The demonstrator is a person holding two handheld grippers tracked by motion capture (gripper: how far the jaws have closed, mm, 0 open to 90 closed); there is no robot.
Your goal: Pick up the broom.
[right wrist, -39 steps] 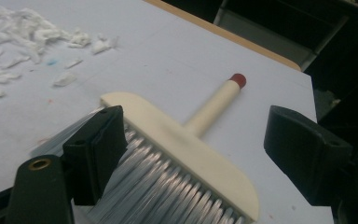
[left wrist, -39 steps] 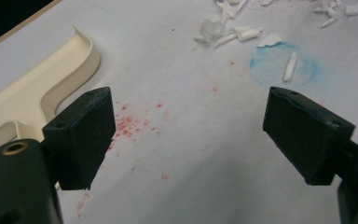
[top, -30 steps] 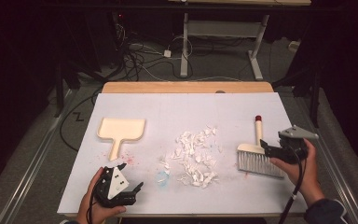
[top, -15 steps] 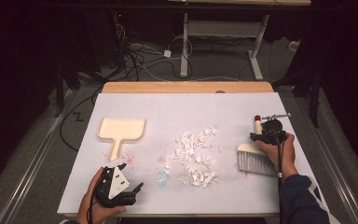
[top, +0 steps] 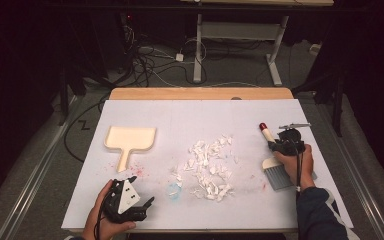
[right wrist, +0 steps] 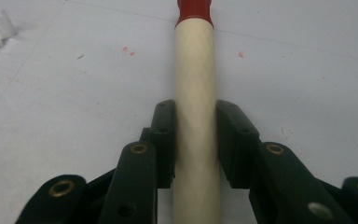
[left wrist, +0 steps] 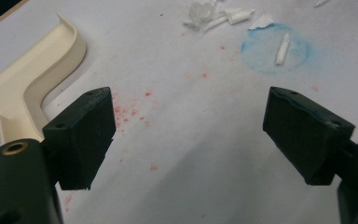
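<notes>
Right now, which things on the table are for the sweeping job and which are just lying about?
For the job:
- brush, its handle clamped in the right gripper
- paper scraps
- dustpan
- left gripper, open above the table

Just lying about:
- cables on the floor
- blue smudge
- red specks

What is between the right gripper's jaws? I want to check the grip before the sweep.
The brush handle, cream with a red tip, sits between the right gripper's jaws, which have just closed on it. The bristles lie partly hidden under the hand.
</notes>
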